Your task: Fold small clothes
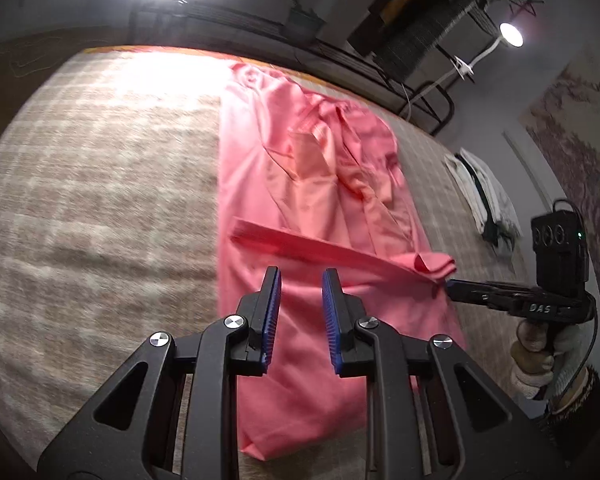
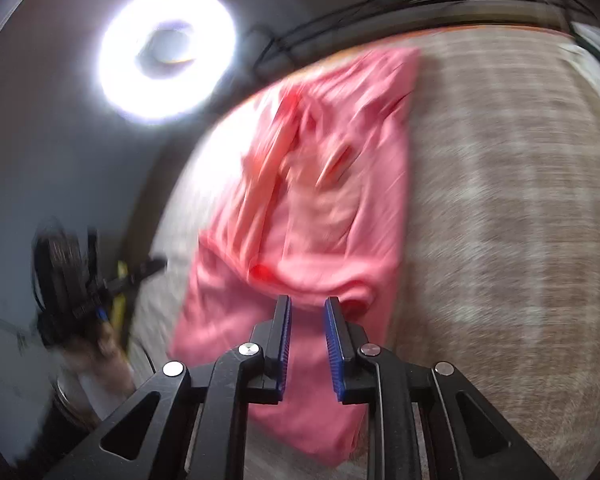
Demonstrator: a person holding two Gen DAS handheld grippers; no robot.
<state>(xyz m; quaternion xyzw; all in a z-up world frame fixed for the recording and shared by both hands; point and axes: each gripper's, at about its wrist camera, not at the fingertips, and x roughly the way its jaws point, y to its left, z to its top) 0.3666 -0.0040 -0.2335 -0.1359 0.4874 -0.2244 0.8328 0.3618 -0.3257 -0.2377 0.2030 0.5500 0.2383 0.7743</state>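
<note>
Fingers with ribbed blue pads stand nearest in both views, two to each of the two black grippers. The left gripper (image 1: 301,276) is parted and holds nothing, poised above the near half of the pink garment (image 1: 300,184). The right gripper (image 2: 308,304) is likewise spread and empty in its own blurred view, its tips just short of a rolled ridge of the cloth; from the left wrist view it reaches in sideways at the garment's right edge, gripped by a gloved hand (image 1: 540,356). The single pink garment is smooth, thin fabric, folded into a long narrow strip lying lengthwise away from the cameras on a table covered by a beige checked cloth (image 1: 100,184) of coarse weave. One flat band of pink crosses the strip diagonally and ends in a small curled lump near the right gripper's tip. Farther on, the fabric is creased, with a collar-like fold. To the right lies one white and dark bundle of cloth (image 1: 484,192). Beyond the table glow one ring light (image 2: 166,54) and one small round lamp (image 1: 511,34).
</note>
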